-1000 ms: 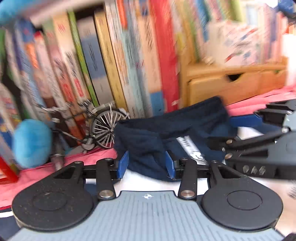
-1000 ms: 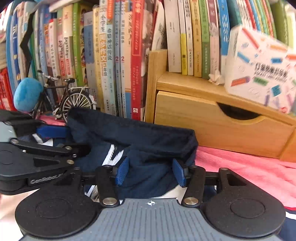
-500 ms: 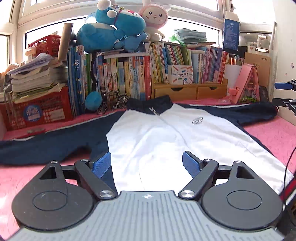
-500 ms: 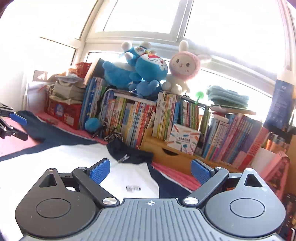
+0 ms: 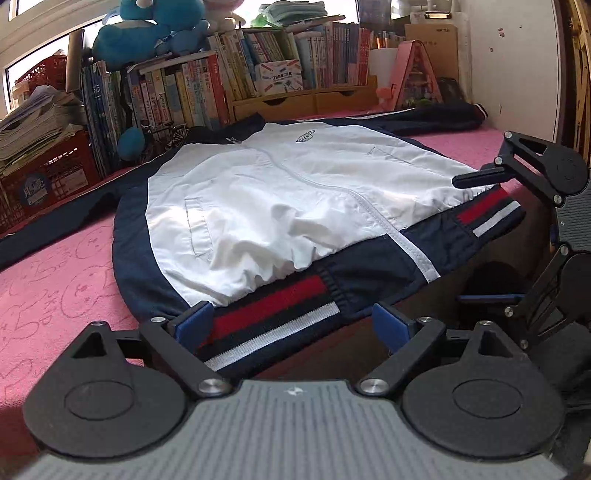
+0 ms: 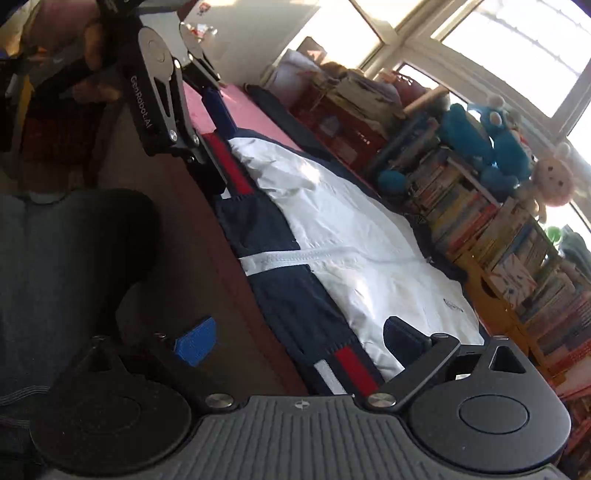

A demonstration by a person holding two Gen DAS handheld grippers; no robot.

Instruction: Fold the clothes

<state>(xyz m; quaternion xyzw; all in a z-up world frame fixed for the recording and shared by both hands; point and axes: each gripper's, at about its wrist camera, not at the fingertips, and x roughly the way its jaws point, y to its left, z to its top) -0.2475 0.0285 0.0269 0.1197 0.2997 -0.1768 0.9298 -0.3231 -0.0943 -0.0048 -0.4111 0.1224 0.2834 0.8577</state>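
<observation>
A white and navy jacket lies flat, front up, on the pink table cover, sleeves spread to both sides. Its red, navy and white striped hem hangs at the near table edge. My left gripper is open, its jaws astride the left part of the hem. My right gripper is open at the hem's right end; it also shows in the left wrist view. The jacket and the left gripper show in the right wrist view. Neither gripper holds anything.
Rows of books and a wooden drawer unit line the back, with plush toys on top. A red crate with papers stands back left. The person's jeans-clad legs are below the table edge.
Both grippers let go of the navy collar, opened, and drew back from the bookshelf end to the jacket's hem at the near table edge.
</observation>
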